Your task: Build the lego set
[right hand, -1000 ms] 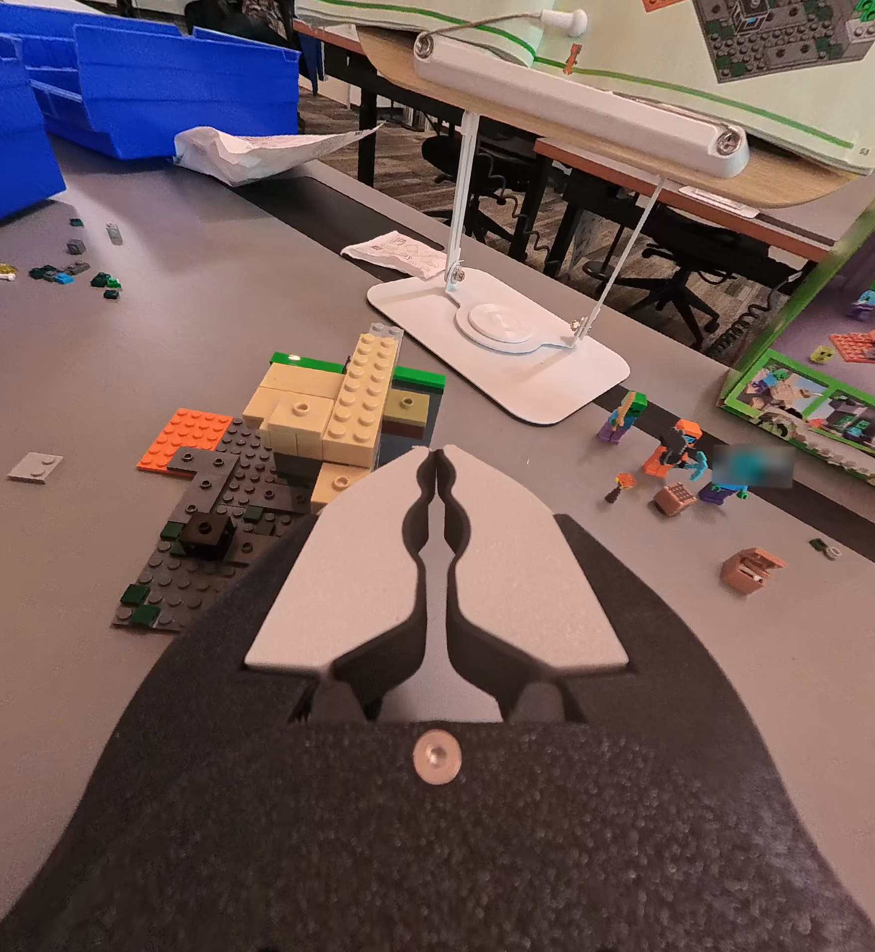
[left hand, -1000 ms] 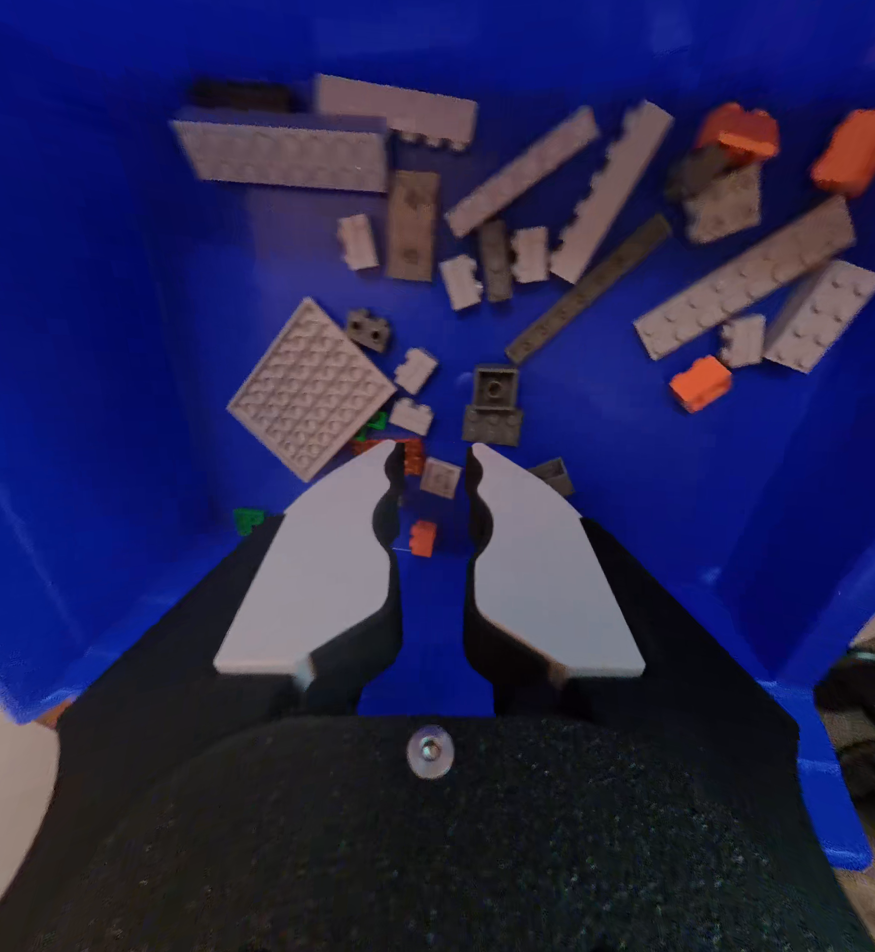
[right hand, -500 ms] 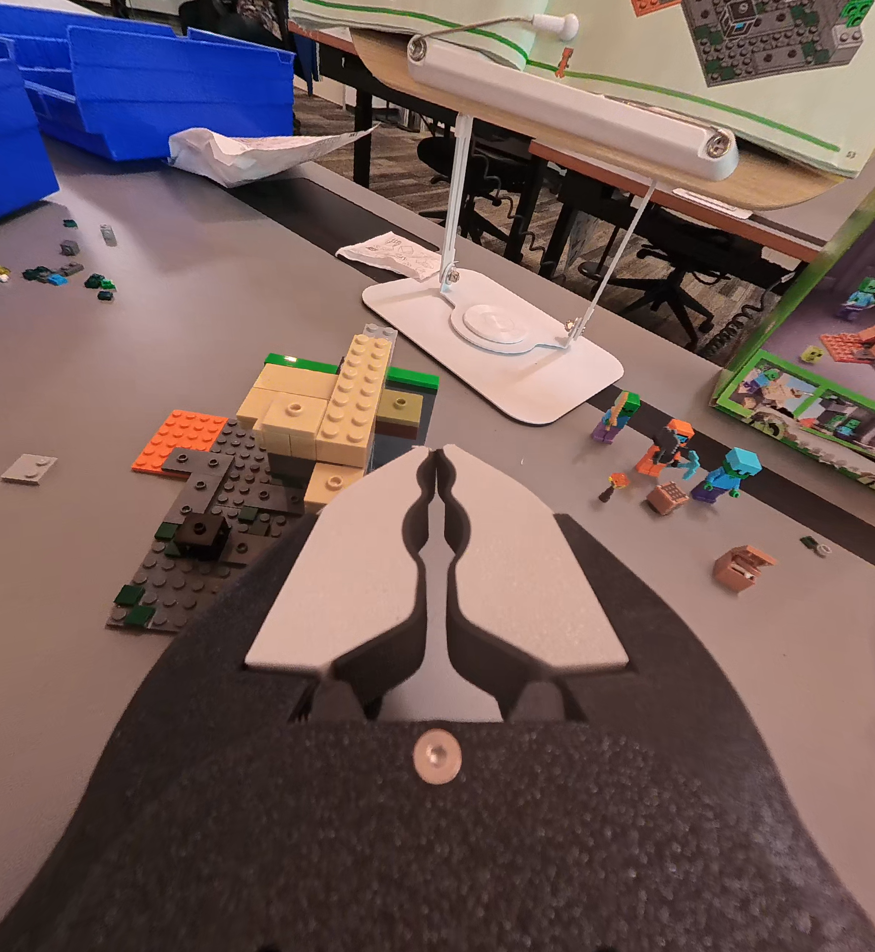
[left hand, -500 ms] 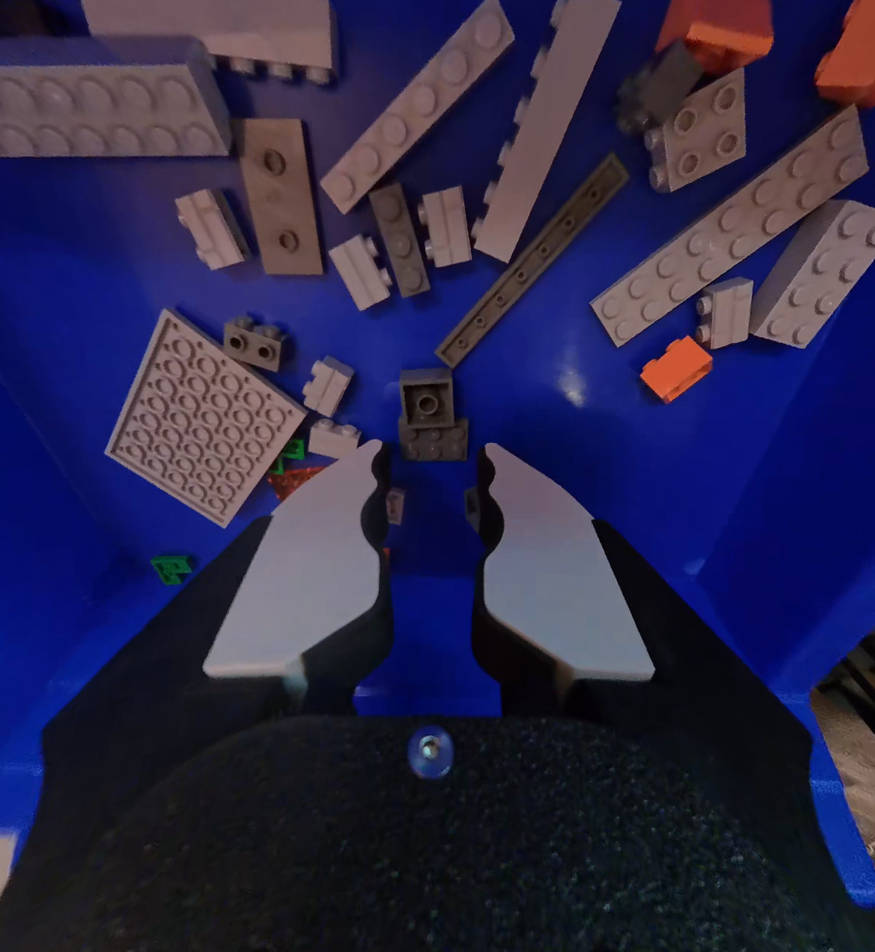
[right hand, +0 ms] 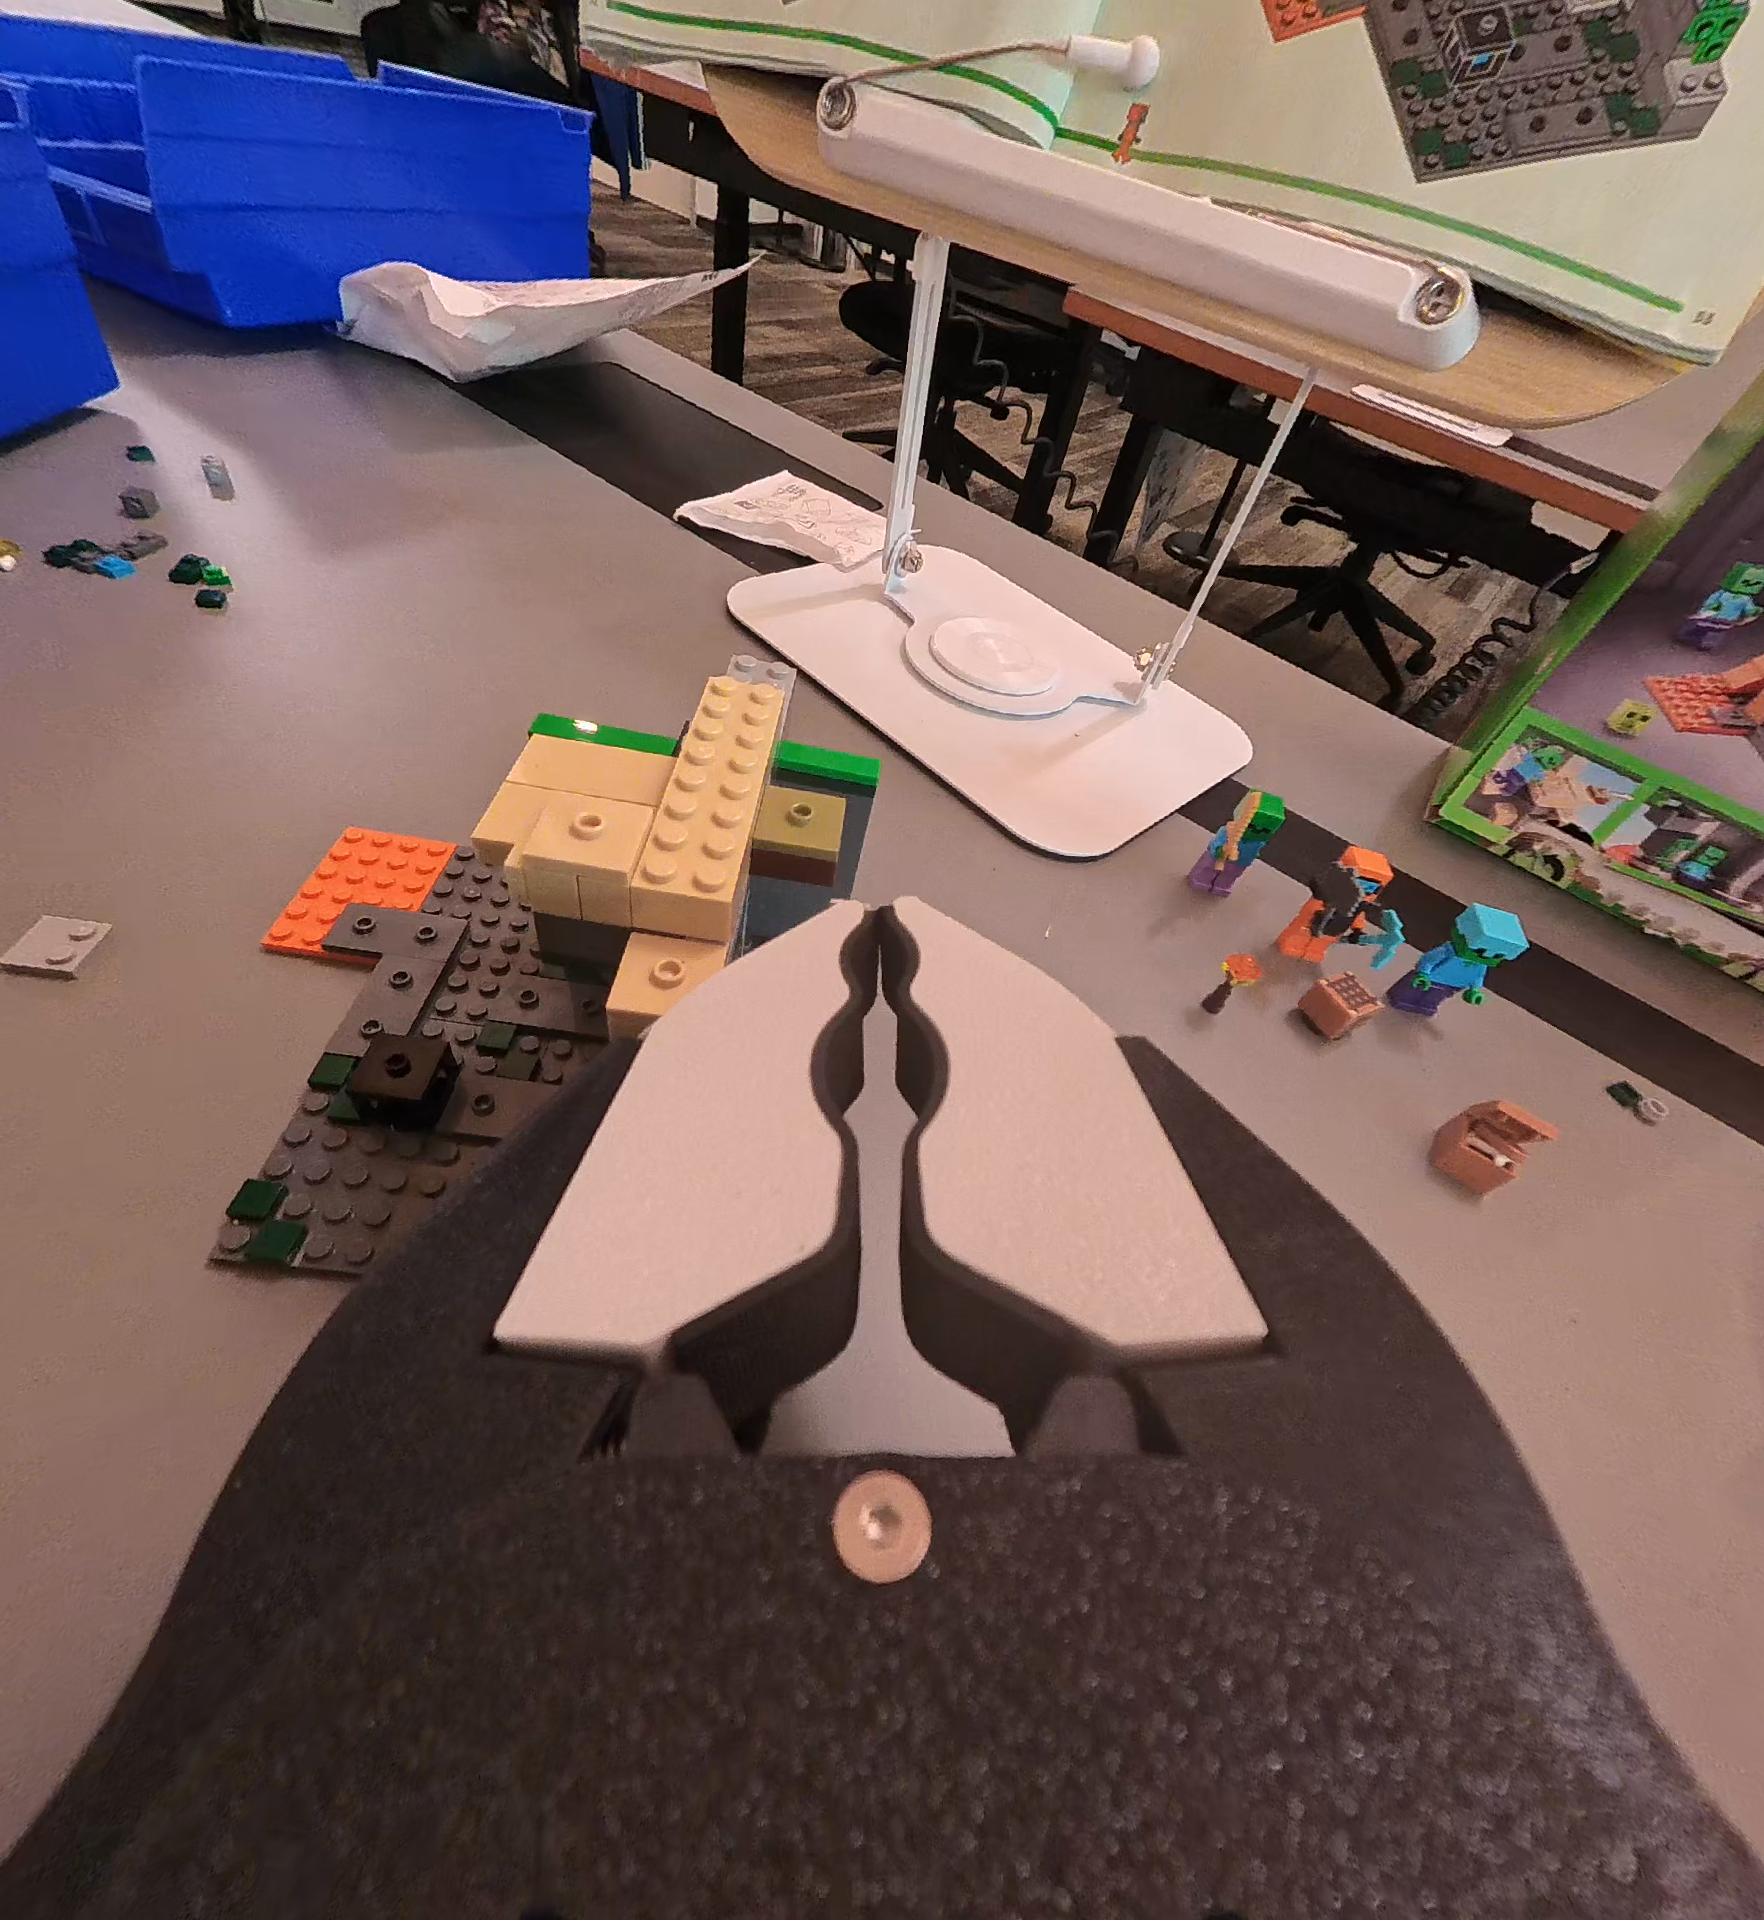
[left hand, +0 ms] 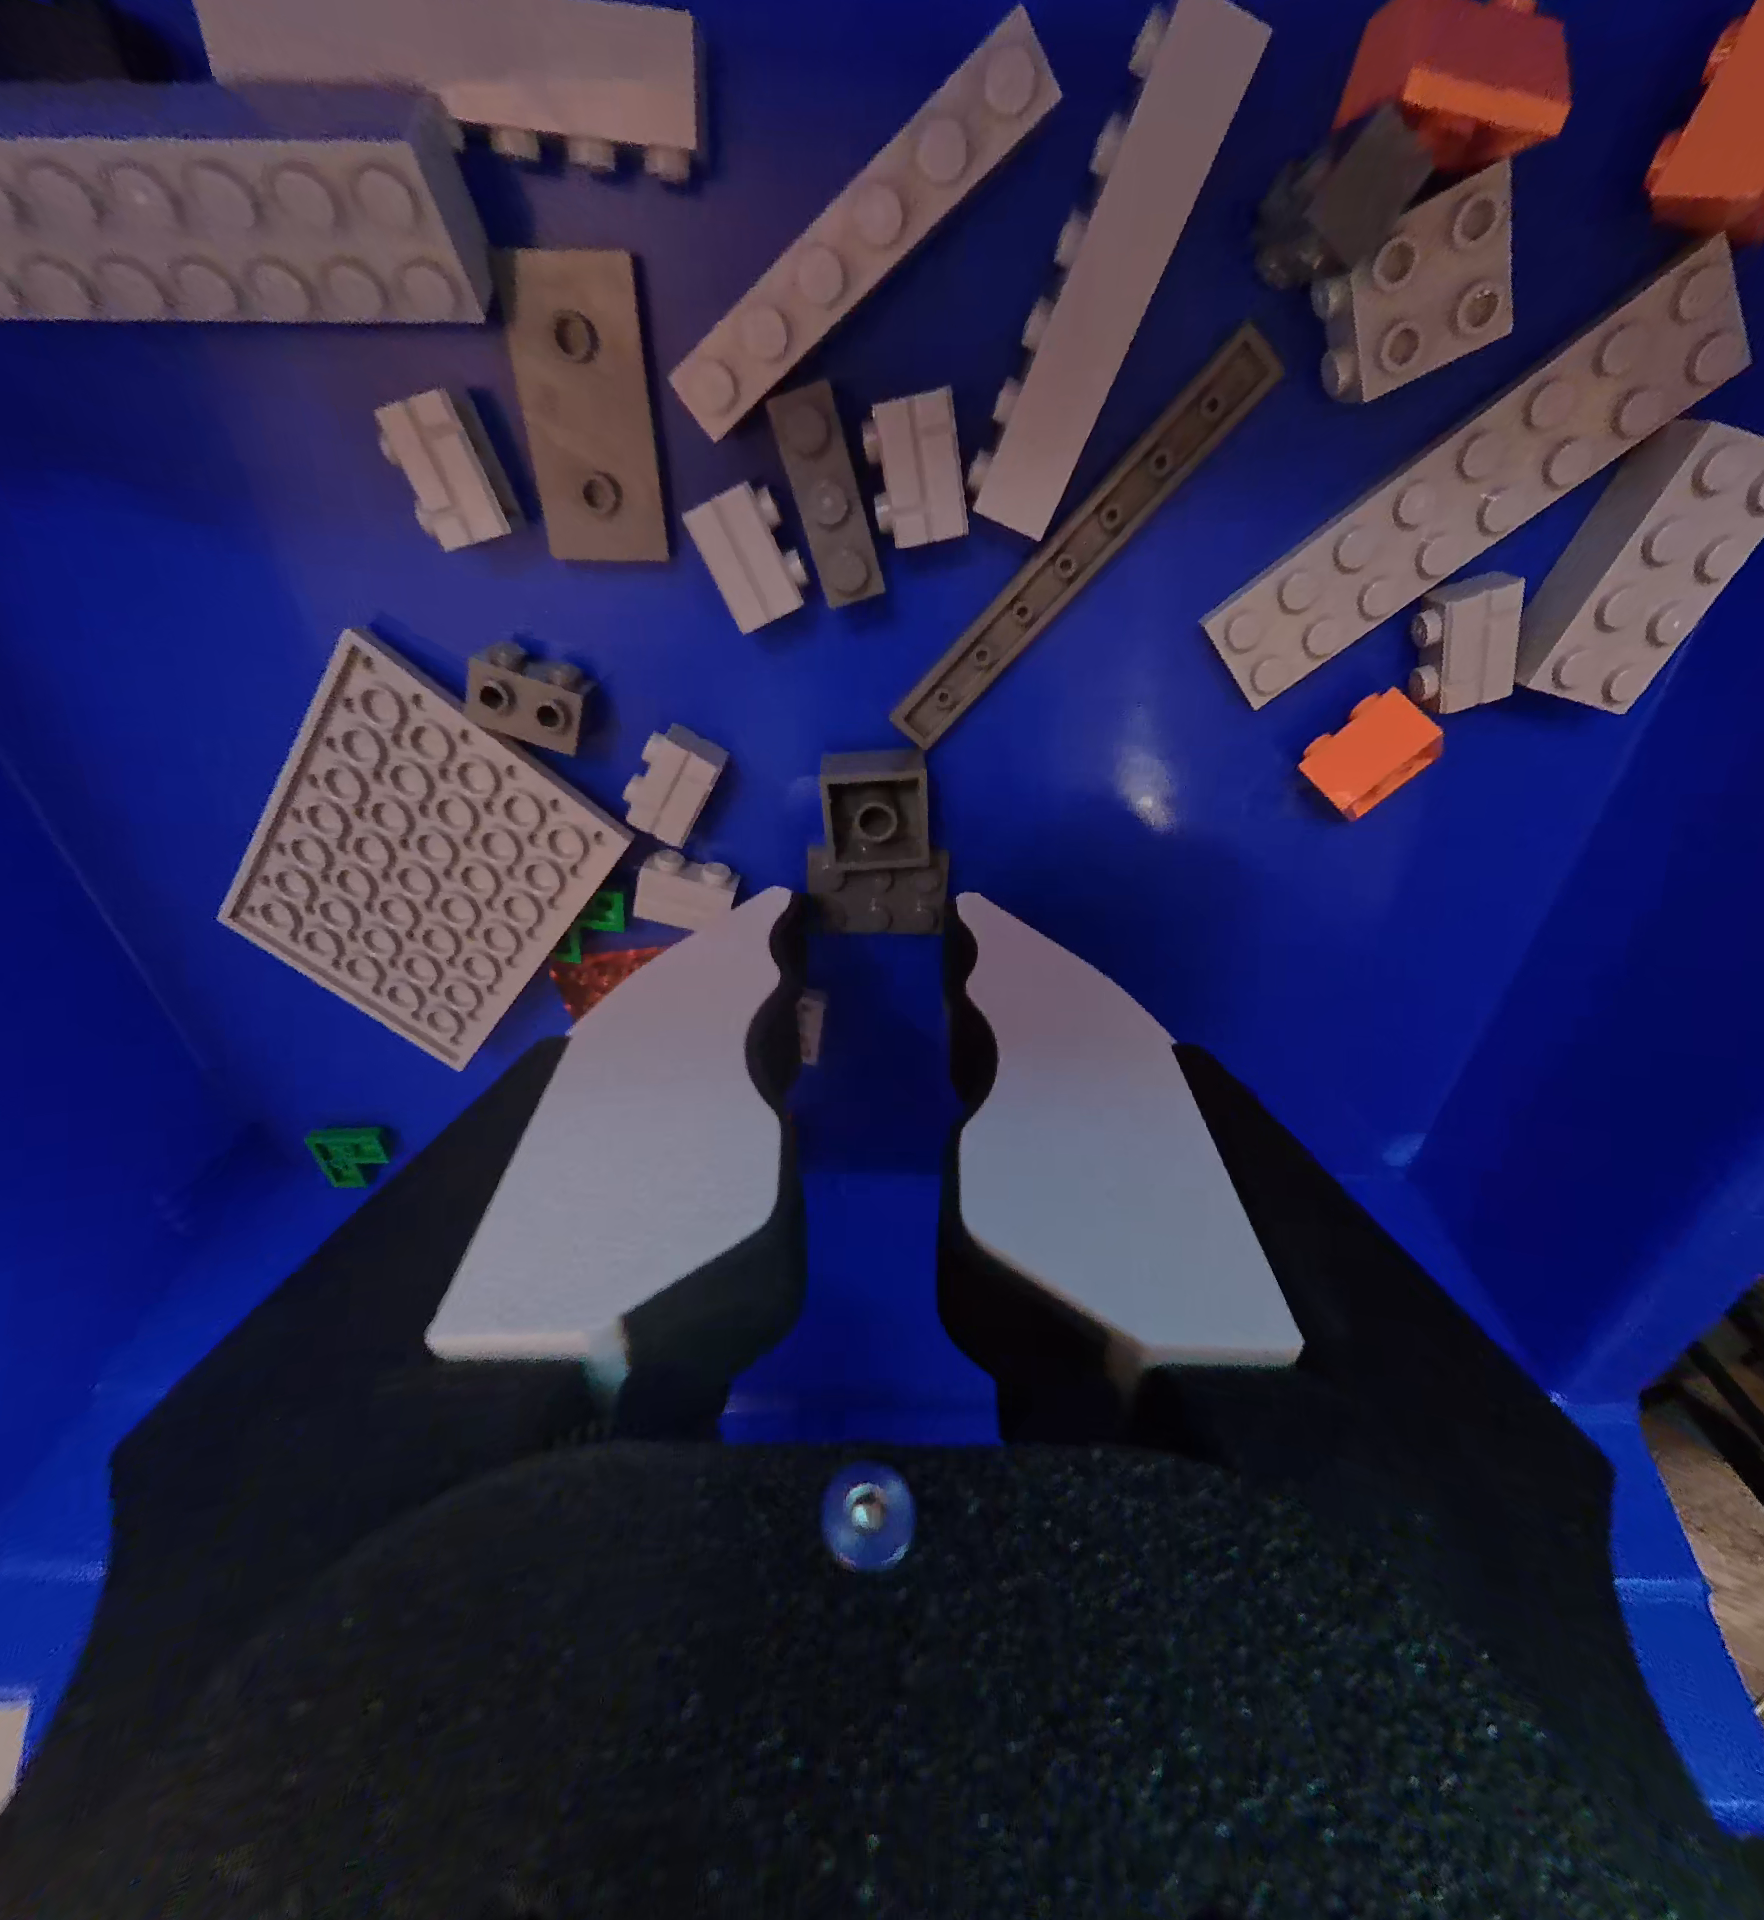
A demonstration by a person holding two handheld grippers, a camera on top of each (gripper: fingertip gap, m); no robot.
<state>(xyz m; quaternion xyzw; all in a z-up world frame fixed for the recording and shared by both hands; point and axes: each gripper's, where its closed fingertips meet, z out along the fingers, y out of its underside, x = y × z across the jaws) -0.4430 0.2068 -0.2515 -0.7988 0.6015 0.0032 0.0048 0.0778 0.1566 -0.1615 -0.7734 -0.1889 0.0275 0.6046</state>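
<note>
In the left wrist view my left gripper (left hand: 873,909) is open inside a blue bin (left hand: 130,831) of loose grey and orange bricks. Its tips flank a small dark grey brick (left hand: 876,857) lying on the bin floor; contact cannot be told. A square grey plate (left hand: 421,847) lies to the left. In the right wrist view my right gripper (right hand: 876,914) is shut and empty, held above the grey table just in front of the partly built model (right hand: 566,914) of tan bricks on dark grey and orange plates.
A white book stand (right hand: 992,675) holds the instruction booklet (right hand: 1480,114) behind the model. Minifigures (right hand: 1356,914) and a brown chest (right hand: 1491,1143) stand at the right, near the set box (right hand: 1688,810). Blue bins (right hand: 286,177) and small loose pieces (right hand: 109,551) lie at the far left. The gap from one gripper's tips to the other's is roughly 55 cm.
My left gripper went deeper into the bin and opened wider, its tips now at the dark grey brick. The right gripper stayed shut and barely moved.
</note>
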